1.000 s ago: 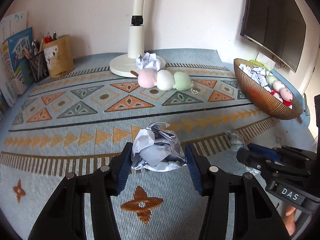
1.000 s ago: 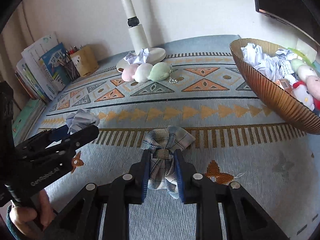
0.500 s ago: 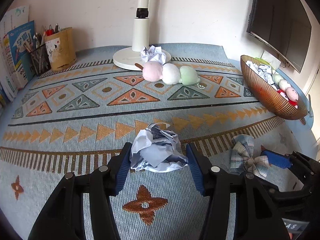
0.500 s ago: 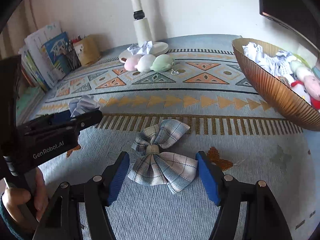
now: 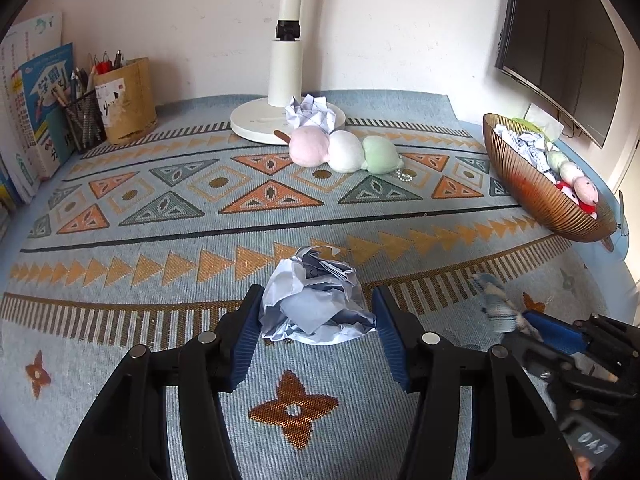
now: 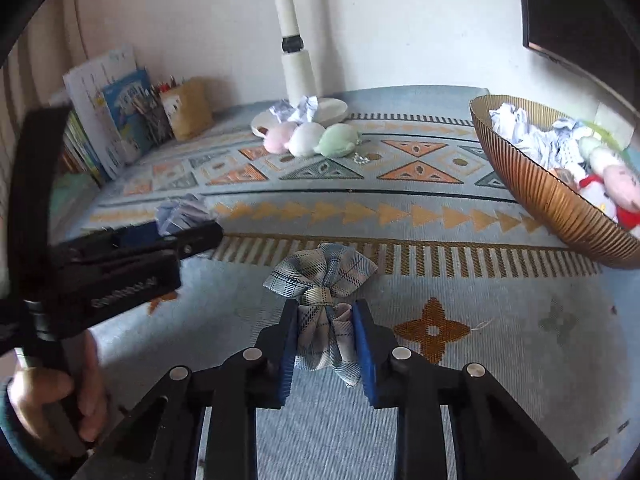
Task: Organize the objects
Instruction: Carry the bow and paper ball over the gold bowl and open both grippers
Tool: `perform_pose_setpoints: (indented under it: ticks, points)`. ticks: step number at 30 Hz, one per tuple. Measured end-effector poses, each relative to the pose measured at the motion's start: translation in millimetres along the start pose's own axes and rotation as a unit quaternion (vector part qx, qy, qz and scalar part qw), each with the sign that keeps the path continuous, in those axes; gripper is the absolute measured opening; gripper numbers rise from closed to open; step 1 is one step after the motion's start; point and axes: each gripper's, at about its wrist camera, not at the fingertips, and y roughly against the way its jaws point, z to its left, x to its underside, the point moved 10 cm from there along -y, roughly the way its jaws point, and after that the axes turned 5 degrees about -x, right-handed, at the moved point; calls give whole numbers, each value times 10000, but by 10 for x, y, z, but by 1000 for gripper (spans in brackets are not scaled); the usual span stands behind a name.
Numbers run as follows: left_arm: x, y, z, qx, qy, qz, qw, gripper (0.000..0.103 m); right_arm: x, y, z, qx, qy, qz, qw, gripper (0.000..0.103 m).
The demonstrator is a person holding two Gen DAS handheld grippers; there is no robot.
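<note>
On the patterned blue cloth (image 5: 120,360) near its front edge, two items are in the grippers. The left gripper (image 5: 316,320) has its fingers part-way apart around a crumpled paper ball (image 5: 314,300); the blue pads touch its sides, so I read this as a grip, the ball resting on the cloth. The right gripper (image 6: 325,344) is pinched narrow on a plaid fabric bow (image 6: 322,280), the lower tails squeezed between the pads, the upper loops and the knot free in front of the fingertips.

Handling, as judged: paper ball very light, springy, crushes under pressure; no fragile part. Hold across its widest middle, moderate squeeze; loose outer flaps may tear or slip free. Bow is soft, limp, light, a little slippery on the weave; it will droop when lifted. The knot looks the firmest point to hold; the present hold on the tails is lower and may let it swing.

Ribbed amber bowl (image 6: 552,196) stands at the right, well apart, already holding crumpled papers and plush toys; probable destination. A second paper ball (image 5: 310,114) and a three-ball plush (image 5: 344,152) lie by the lamp base (image 5: 252,120).
</note>
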Motion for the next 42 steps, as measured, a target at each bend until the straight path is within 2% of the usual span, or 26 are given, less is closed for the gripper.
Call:
perform_pose_setpoints:
  ticks: [3, 5, 10, 12, 15, 18, 19, 20, 21, 22, 23, 25, 26, 30, 32, 34, 36, 37, 40, 42]
  points:
    - [-59, 109, -58, 104, -31, -183, 9998, 52, -137, 307, -130, 72, -11, -294, 9995, 26]
    - [-163, 227, -194, 445, 35, -249, 9987, 52, -271, 544, -235, 227, 45, -548, 9982, 26]
    - [-827, 677, -833, 1049, -310, -881, 9901, 52, -789, 1274, -703, 868, 17, -1375, 9867, 26]
    - [-1093, 756, -1163, 1414, -460, -984, 9840, 52, -956, 1437, -887, 977, -54, -1579, 9826, 26]
    - [-1404, 699, -1621, 1939, -527, -955, 9749, 52, -1201, 1530, -1252, 1107, -343, -1688, 9788, 26]
    - [-1580, 471, -1999, 2181, -612, -831, 9704, 52, -1374, 1430, -1542, 989, -651, -1656, 9791, 26]
    - [-1600, 383, -2105, 2280, -657, -755, 9685, 54, -1411, 1351, -1632, 944, -761, -1610, 9795, 30]
    - [-1604, 284, -2212, 2403, -701, -672, 9658, 58, -1423, 1259, -1724, 947, -851, -1521, 9801, 43]
    - [-1580, 172, -2319, 2527, -775, -552, 9629, 66, -1398, 1178, -1819, 946, -961, -1386, 9811, 57]
    - [-1557, 21, -2339, 2384, -774, -422, 9672, 77, -1349, 1118, -1925, 988, -1124, -1311, 9800, 65]
    - [-1513, -123, -2349, 2331, -788, -229, 9690, 81, -1282, 1112, -1994, 1017, -1224, -1280, 9789, 65]
    - [-1363, -332, -2306, 2458, -685, 175, 9667, 84, -1151, 1130, -2074, 1135, -1310, -1282, 9765, 65]
    - [-1310, -363, -2250, 2485, -592, 234, 9665, 84, -1097, 1146, -2094, 1212, -1295, -1290, 9756, 65]
    - [-1190, -204, -1893, 2332, -371, -33, 9717, 84, -1022, 1221, -1980, 1650, -932, -1231, 9741, 65]
    - [-1162, -16, -1645, 1961, -412, -333, 9792, 86, -1066, 1281, -1822, 1915, -571, -1287, 9713, 65]
    - [-1159, 178, -1374, 1486, -508, -671, 9853, 95, -1158, 1387, -1559, 2233, -111, -1557, 9622, 67]
    - [-1122, 399, -1033, 985, -522, -1081, 9879, 102, -1242, 1415, -1197, 2135, 408, -1785, 9596, 81]
    - [-1094, 484, -867, 753, -512, -1238, 9881, 102, -1269, 1396, -1018, 2067, 595, -1845, 9590, 100]
    - [-909, 556, -339, 230, -257, -1316, 9907, 102, -1277, 1171, -572, 1504, 806, -1816, 9685, 103]
    - [-697, 402, -25, 140, 59, -1047, 9944, 102, -1232, 885, -401, 1320, 810, -1581, 9752, 103]
